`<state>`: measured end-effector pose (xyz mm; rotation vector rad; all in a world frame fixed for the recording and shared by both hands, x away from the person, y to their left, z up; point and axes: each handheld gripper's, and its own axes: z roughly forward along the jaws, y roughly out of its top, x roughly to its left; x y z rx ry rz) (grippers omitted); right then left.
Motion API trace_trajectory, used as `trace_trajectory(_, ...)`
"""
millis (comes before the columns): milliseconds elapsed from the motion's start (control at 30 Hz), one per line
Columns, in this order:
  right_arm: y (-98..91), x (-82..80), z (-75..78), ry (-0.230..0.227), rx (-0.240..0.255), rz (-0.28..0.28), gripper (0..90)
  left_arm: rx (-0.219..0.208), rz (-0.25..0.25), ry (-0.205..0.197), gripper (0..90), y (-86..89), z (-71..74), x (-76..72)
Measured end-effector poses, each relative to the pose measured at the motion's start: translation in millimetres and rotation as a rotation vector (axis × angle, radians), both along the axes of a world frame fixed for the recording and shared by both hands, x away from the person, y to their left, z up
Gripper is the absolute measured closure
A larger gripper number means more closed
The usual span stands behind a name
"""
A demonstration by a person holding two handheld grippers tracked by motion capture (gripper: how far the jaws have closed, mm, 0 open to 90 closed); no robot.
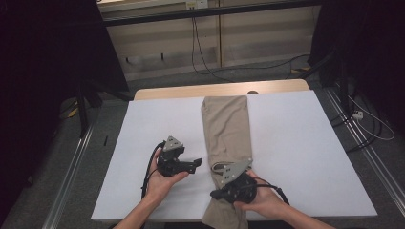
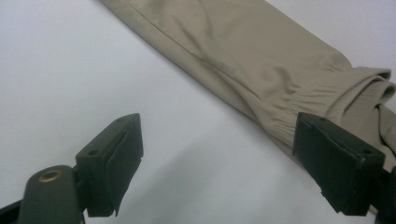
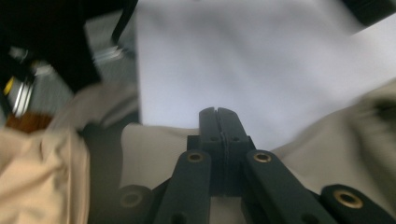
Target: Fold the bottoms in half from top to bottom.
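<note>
On the white counter, your right gripper has clamped shut at the khaki trousers' near end; your left gripper gapes empty beside them. Next, pinch the ribbed waistband.

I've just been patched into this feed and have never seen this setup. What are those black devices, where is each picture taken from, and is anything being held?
A person stands at a white table with a hand-held two-jaw gripper in each hand. The wide picture looks down from above; the other two come from cameras riding on the grippers. Folded tan trousers lie lengthwise on the table. The left gripper is open beside their ribbed cuff, holding nothing. The right gripper sits over the near end of the trousers, jaws shut; whether cloth is pinched between them isn't clear.
</note>
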<state>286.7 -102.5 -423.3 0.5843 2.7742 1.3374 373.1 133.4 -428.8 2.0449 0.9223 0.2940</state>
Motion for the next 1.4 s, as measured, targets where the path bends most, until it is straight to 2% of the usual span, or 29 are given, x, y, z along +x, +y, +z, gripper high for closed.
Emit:
trace_trajectory(33, -4.2, 5.5, 7.8, -0.015, 0.017, -0.047, 90.0, 0.001, 0.007, -0.002, 18.0, 0.2, -0.2, 1.1)
trace_trajectory(167, -16.9, 25.2, 28.0, -0.059, 0.074, -0.149, 90.0, -0.012, 0.028, -0.003, 23.7, -1.3, -1.9, 6.9)
trace_trajectory(333, -31.4, 52.7, 50.6, -0.101, 0.159, -0.27, 90.0, -0.008, 0.044, 0.005, 24.2, -0.4, -1.4, 7.5)
trace_trajectory(467, -40.0, 75.0, 61.4, -0.121, 0.206, -0.361, 90.0, -0.002, 0.041, 0.005, 24.2, 1.7, -0.2, 6.3)
trace_trajectory(567, -45.4, 89.9, 64.8, -0.144, 0.228, -0.431, 90.0, 0.002, 0.047, 0.002, 24.2, 2.3, 0.8, 4.6)
trace_trajectory(633, -51.0, 96.6, 65.1, -0.157, 0.26, -0.47, 90.0, 0.012, 0.043, 0.001, 24.2, 2.7, 1.0, 3.2)
trace_trajectory(700, -56.8, 101.3, 61.7, -0.179, 0.239, -0.54, 90.0, 0.024, 0.037, 0.002, 24.2, 1.9, 0.8, 1.2)
trace_trajectory(733, -59.8, 103.1, 58.6, -0.172, 0.237, -0.545, 90.0, 0.035, 0.029, 0.006, 24.3, 1.1, 1.0, -0.2)
trace_trajectory(800, -64.5, 105.8, 49.4, -0.163, 0.188, -0.572, 90.0, 0.051, 0.011, 0.009, 26.1, -3.4, 0.4, -4.9)
trace_trajectory(867, -68.4, 110.0, 35.5, -0.107, 0.143, -0.566, 90.0, 0.061, -0.022, 0.025, 31.5, -10.5, 1.3, -12.4)
trace_trajectory(900, -70.1, 111.0, 27.9, -0.101, 0.106, -0.576, 89.4, 0.06, -0.037, 0.029, 33.9, -13.1, 2.1, -16.0)
trace_trajectory(933, -71.7, 111.5, 22.4, -0.089, 0.09, -0.58, 88.0, 0.057, -0.055, 0.035, 36.6, -18.3, 3.1, -23.0)
trace_trajectory(967, -75.3, 111.9, 14.6, -0.055, 0.072, -0.574, 83.4, 0.06, -0.08, 0.04, 37.5, -20.9, 4.2, -27.2)
trace_trajectory(1033, -81.1, 106.5, 8.3, -0.039, 0.059, -0.59, 72.8, 0.078, -0.126, 0.034, 41.0, -27.8, 6.8, -42.1)
trace_trajectory(1100, -87.0, 96.0, 9.3, -0.031, 0.058, -0.583, 63.9, 0.071, -0.211, 0.042, 46.8, -35.1, 8.5, -55.6)
trace_trajectory(1133, -90.2, 89.1, 10.8, -0.034, 0.064, -0.576, 61.1, 0.083, -0.253, 0.04, 47.7, -40.0, 8.8, -63.1)
trace_trajectory(1200, -95.8, 72.5, 14.3, -0.048, 0.062, -0.582, 59.4, 0.099, -0.33, 0.029, 51.4, -53.4, 6.3, -76.8)
trace_trajectory(1300, -103.2, 45.9, 15.8, -0.037, 0.078, -0.588, 58.5, 0.12, -0.405, 0.048, 48.3, -77.0, -2.9, -89.6)
trace_trajectory(1400, -105.7, 20.6, 13.8, -0.016, 0.063, -0.561, 66.2, 0.185, -0.483, 0.021, 41.8, -92.9, -12.1, -97.9)
